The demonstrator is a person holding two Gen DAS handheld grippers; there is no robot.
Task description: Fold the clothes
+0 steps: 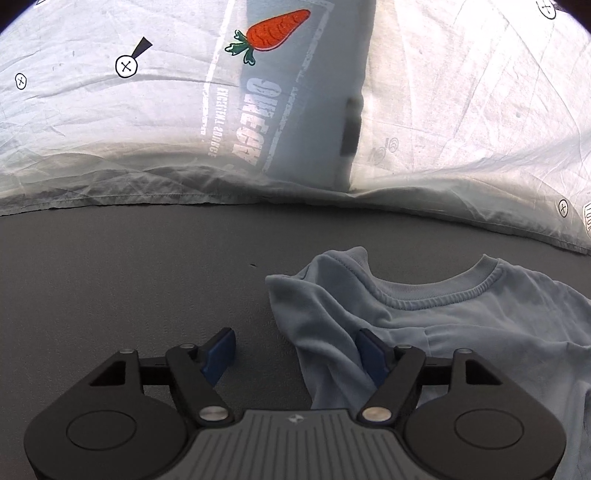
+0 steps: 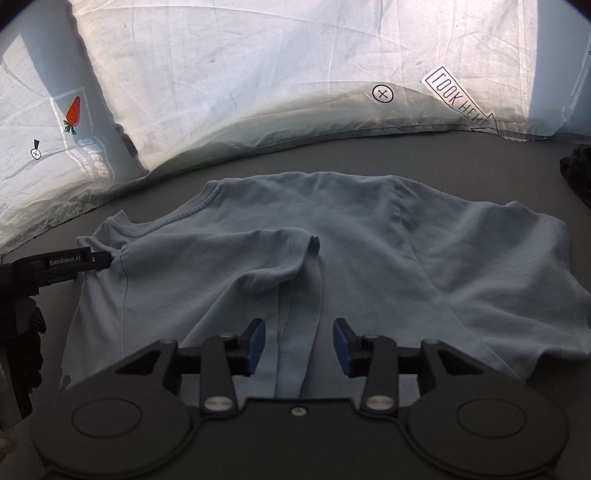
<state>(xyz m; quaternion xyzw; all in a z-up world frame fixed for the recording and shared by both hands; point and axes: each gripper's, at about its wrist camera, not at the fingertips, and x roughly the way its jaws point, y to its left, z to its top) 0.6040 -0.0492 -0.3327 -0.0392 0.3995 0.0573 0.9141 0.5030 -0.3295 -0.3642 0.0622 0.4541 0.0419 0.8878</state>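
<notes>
Fig.: light-blue T-shirt point(image 2: 332, 236) lying rumpled on grey surface point(image 1: 129, 280), collar toward the printed sheet point(image 2: 258, 74).
Your L hand-held gripper point(image 1: 295, 354) is spread around its shoulder fold; your R hand-held gripper point(image 2: 299, 343) is spread, straddling a hem strip.

Pale blue T-shirt point(image 2: 332, 236); dark grey table point(image 1: 129, 280); white printed sheet point(image 2: 258, 66), orange carrot point(image 1: 277, 29).

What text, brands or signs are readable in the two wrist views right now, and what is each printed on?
"GenRobot.AI": on the left gripper, seen in the right wrist view.
"LOOK HERE": upside down, in an arrow printed on the white sheet.
Circled X marks: on the same sheet.
Lettering under the carrot: upside down, too blurred to read.
Light blue T-shirt: no text visible.
</notes>
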